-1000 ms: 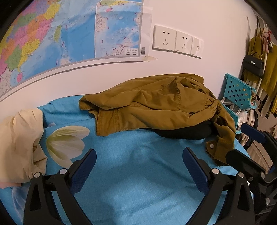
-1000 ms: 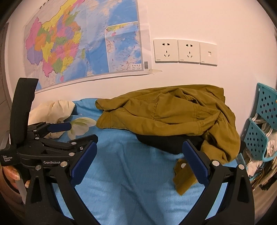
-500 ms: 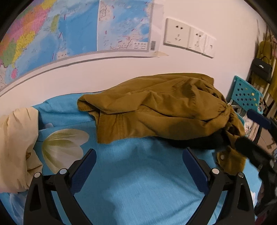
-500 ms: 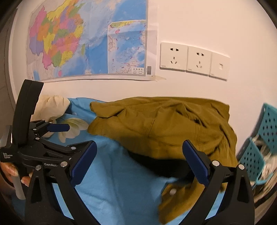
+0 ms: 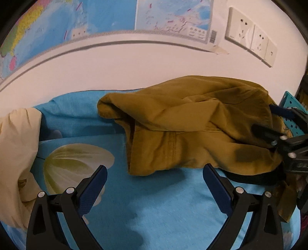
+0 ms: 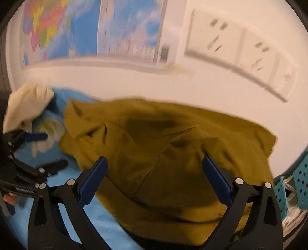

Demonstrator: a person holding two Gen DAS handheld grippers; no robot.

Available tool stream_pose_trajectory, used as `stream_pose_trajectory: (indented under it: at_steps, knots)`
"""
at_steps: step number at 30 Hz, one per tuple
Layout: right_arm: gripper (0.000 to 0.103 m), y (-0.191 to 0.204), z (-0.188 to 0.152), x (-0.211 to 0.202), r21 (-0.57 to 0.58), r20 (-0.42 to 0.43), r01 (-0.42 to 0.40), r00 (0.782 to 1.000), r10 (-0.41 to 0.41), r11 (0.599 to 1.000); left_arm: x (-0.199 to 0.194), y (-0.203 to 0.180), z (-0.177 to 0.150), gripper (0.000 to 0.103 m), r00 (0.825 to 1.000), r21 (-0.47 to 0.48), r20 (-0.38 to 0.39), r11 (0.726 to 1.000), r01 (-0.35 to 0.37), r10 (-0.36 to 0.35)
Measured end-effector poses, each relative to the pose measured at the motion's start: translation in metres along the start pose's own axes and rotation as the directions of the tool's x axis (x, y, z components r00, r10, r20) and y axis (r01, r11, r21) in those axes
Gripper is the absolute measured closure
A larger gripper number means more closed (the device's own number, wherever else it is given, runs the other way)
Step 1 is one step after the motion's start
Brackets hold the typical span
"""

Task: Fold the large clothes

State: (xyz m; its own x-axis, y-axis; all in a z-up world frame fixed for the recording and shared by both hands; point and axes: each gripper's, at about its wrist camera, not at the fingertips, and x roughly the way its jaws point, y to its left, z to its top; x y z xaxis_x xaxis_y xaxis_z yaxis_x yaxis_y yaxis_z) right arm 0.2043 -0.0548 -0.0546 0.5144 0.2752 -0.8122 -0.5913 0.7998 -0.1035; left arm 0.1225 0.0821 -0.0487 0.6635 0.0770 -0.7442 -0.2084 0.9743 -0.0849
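On blue sheet — crumpled mustard jacket, right gripper over it.

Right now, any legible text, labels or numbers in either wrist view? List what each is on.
None legible.
Wall map: place names and legend print too small to read.
Barcode sticker on the map's corner: no readable digits.
Wall sockets: no markings readable.
Right wrist view: motion-blurred throughout.
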Motion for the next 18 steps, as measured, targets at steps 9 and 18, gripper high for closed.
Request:
stream_pose_trajectory:
  at_steps: [9, 18]
  knots:
    - [0.078, -0.044, 0.011, -0.075, 0.033, 0.153, 0.042, 0.987, -0.046, 0.999, 0.019, 0.012, 0.010, 0.007, 1.000, 0.007, 0.000, 1.000, -0.007, 0.007]
    - [0.015, 0.012, -0.001, -0.080, -0.230, 0.152, -0.005, 0.988, 0.041, 0.973, 0.033, 0.022, 0.021, 0.007, 1.000, 0.024, 0.007, 1.000, -0.010, 0.010]
